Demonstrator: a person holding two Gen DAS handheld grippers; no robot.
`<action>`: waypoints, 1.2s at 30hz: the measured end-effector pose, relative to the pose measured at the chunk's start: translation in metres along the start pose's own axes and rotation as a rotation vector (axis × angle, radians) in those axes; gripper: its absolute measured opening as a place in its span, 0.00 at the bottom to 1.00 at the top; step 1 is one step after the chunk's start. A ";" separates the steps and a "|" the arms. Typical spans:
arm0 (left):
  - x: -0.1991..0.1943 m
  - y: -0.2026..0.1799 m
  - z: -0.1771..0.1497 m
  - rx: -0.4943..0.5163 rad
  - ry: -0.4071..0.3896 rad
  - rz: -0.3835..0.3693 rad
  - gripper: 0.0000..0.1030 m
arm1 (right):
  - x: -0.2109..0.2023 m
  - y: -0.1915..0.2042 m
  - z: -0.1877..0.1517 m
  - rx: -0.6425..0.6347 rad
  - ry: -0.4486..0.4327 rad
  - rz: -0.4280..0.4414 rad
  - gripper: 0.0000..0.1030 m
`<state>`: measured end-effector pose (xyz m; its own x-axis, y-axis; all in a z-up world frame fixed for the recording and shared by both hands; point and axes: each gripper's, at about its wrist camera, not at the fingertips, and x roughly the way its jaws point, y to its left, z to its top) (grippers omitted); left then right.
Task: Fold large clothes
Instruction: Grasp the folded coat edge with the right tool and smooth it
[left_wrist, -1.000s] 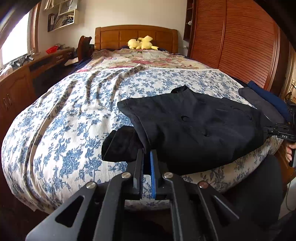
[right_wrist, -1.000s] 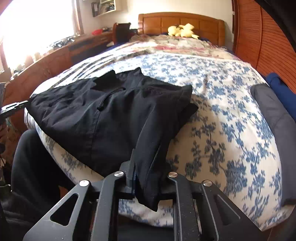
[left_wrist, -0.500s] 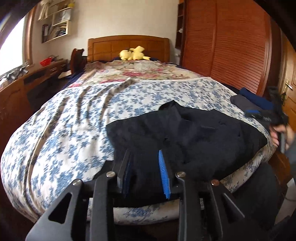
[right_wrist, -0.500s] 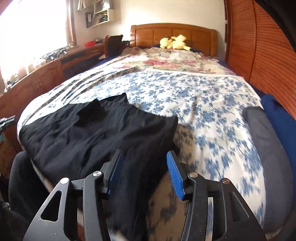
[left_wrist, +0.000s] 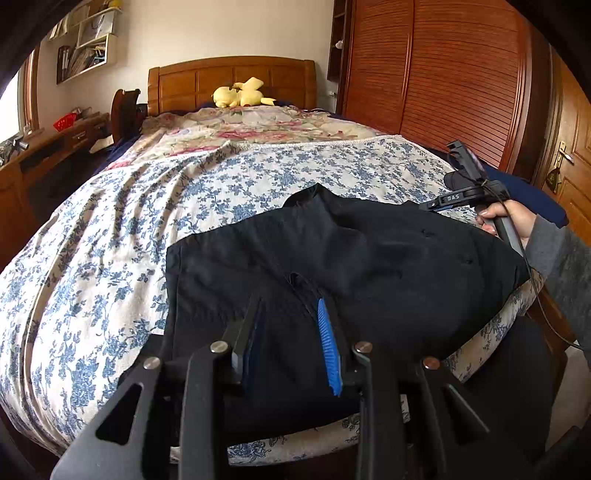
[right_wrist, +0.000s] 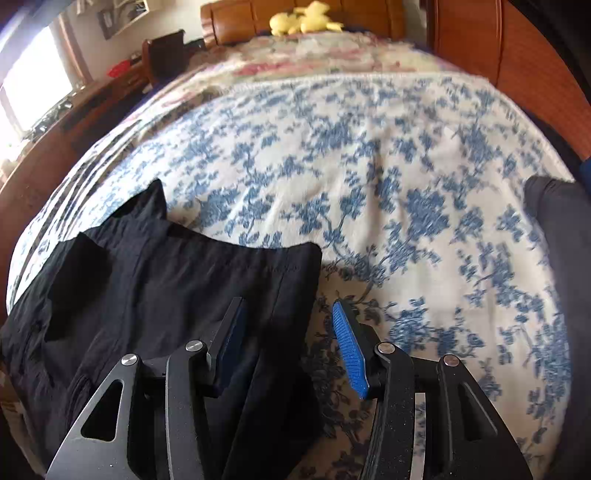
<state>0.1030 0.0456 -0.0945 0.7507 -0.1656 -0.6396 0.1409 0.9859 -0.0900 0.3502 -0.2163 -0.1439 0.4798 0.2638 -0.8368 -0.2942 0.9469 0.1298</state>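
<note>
Black garment (left_wrist: 369, 266) lies folded at the near edge of the bed (left_wrist: 110, 229), on the blue-flowered cover. Left gripper (left_wrist: 291, 332) parted above it, grasping nothing. Right gripper (right_wrist: 288, 332) parted over the garment's right edge, released, pads clear.

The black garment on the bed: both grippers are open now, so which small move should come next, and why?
Probably bring the right gripper down onto the right edge of the black garment for a new grip. Both it and the left gripper are open and hold nothing, and the garment lies wide, partly folded, on the floral bedspread.
</note>
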 end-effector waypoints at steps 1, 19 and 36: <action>0.001 0.000 0.000 -0.003 0.002 -0.001 0.26 | 0.005 0.001 0.000 -0.003 0.015 -0.002 0.48; 0.007 0.001 -0.007 -0.004 0.037 -0.003 0.26 | -0.029 -0.001 0.017 0.018 -0.191 -0.013 0.00; 0.014 -0.010 -0.009 -0.010 0.035 -0.040 0.26 | -0.074 0.044 -0.028 -0.205 -0.185 -0.153 0.54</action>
<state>0.1062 0.0333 -0.1089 0.7216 -0.2040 -0.6615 0.1635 0.9788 -0.1235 0.2785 -0.1995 -0.0908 0.6679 0.1676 -0.7252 -0.3583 0.9264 -0.1159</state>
